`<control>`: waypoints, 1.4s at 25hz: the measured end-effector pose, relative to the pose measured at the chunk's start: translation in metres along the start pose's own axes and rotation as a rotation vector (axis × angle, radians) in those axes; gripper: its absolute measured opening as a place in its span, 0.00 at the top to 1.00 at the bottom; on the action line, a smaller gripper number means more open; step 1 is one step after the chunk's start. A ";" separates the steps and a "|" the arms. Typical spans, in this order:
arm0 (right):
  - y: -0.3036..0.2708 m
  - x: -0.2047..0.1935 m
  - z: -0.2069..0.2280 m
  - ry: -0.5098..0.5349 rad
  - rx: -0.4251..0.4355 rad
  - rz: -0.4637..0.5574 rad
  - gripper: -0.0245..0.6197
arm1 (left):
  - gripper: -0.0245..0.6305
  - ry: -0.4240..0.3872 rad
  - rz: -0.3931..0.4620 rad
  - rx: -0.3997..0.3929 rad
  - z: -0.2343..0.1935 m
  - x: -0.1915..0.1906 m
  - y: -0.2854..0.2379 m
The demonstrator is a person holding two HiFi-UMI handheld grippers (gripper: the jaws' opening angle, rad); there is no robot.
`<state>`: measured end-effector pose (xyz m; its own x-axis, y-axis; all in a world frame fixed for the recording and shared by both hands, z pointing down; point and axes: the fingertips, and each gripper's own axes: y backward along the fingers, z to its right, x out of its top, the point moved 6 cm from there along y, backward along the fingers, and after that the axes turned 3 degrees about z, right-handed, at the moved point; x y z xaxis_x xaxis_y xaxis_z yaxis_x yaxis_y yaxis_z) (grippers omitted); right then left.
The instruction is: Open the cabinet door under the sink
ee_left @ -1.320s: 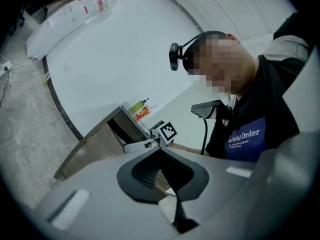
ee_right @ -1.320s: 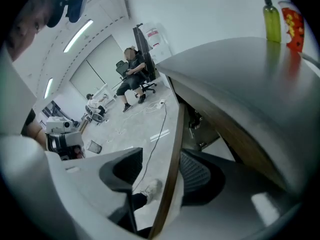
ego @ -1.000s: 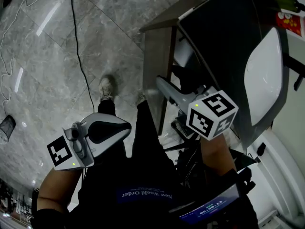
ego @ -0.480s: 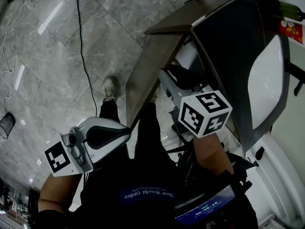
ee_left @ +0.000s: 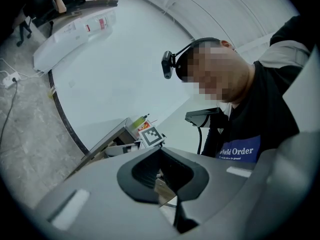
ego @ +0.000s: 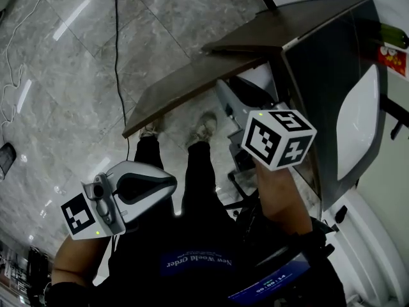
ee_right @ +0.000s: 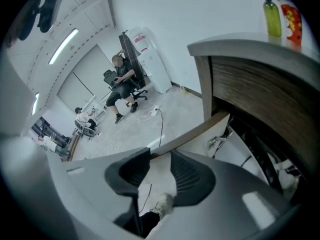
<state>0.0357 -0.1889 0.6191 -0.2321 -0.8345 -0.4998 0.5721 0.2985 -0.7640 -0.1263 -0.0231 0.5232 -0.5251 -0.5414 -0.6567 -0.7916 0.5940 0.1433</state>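
Note:
The brown cabinet door (ego: 192, 85) under the white sink (ego: 354, 123) stands swung wide out over the floor. My right gripper (ego: 222, 87) reaches down to the door's top edge from the cabinet side. In the right gripper view that edge (ee_right: 200, 126) runs just past my right gripper (ee_right: 159, 156). The jaws have just opened a little. Nothing lies between the pads, and the door's white inner face shows behind them. My left gripper (ego: 167, 183) hangs shut by the person's waist, away from the cabinet, and its view shows only my left gripper (ee_left: 162, 176) and the person.
Dark pipes (ee_right: 260, 154) fill the open cabinet. A green bottle (ee_right: 272, 16) and a red packet (ee_right: 290, 19) stand on the counter. A black cable (ego: 118, 56) crosses the marble floor. The person's shoes (ego: 204, 126) are under the door. A seated person (ee_right: 122, 84) is far off.
The door has swung from nearly edge-on to wide open, out to the left. The right gripper followed it leftward. The left gripper drifted slightly.

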 end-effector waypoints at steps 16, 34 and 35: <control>0.003 -0.005 0.001 -0.006 -0.020 0.020 0.75 | 0.96 -0.040 -0.005 0.007 0.018 0.007 0.012; 0.204 0.037 -0.012 0.168 0.108 0.310 0.76 | 0.96 -0.231 -0.055 -0.080 0.118 0.080 -0.075; 0.225 0.043 -0.011 0.170 0.104 0.347 0.77 | 0.96 -0.248 -0.059 -0.095 0.128 0.088 -0.085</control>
<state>0.1459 -0.1526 0.4211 -0.1330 -0.6011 -0.7880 0.7139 0.4934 -0.4969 -0.0649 -0.0450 0.3583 -0.3935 -0.4044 -0.8256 -0.8506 0.5009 0.1601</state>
